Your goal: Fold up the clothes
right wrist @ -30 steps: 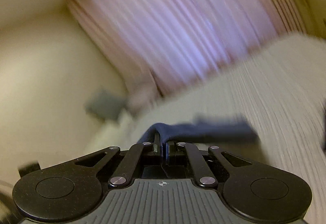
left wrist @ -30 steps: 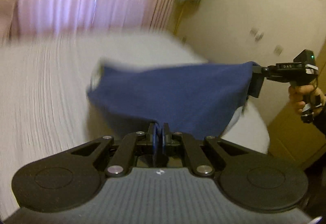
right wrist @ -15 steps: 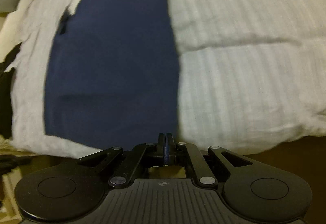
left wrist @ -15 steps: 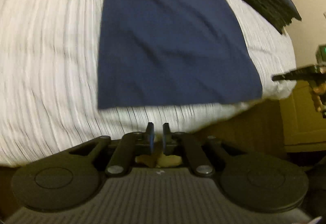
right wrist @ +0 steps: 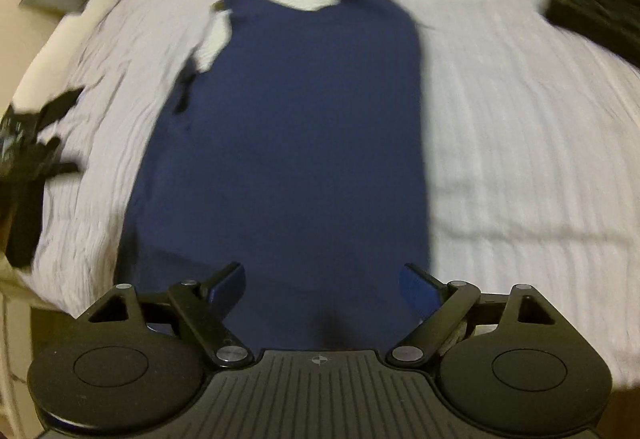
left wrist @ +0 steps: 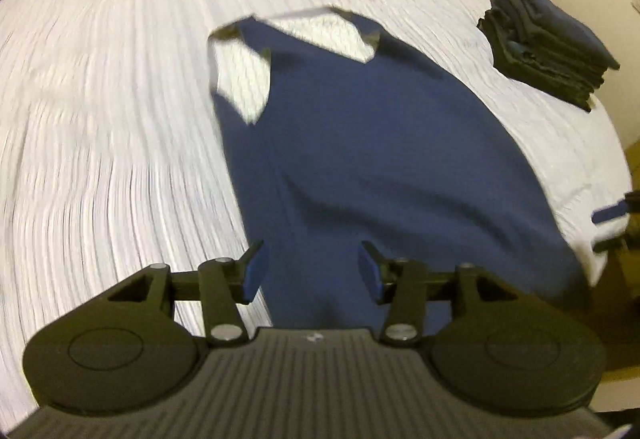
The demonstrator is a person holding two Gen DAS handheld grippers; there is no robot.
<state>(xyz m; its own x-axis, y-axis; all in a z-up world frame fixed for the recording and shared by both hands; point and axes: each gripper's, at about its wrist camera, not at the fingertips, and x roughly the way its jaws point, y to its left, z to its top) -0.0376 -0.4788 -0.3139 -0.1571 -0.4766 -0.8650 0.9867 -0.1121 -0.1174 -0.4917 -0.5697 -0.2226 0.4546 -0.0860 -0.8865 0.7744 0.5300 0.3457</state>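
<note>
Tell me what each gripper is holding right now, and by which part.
Nothing is held. The left gripper and right gripper are both opening, pads clear of the navy sleeveless top, which lies flat on the white bedspread.

The navy sleeveless cotton top [left wrist: 380, 159] has its near hem hidden behind both gripper bodies. Motion blur smears its shoulder straps. In the right wrist view, a dark, blurred shape [right wrist: 28, 159] at the left edge is cut off and unidentifiable.
</note>
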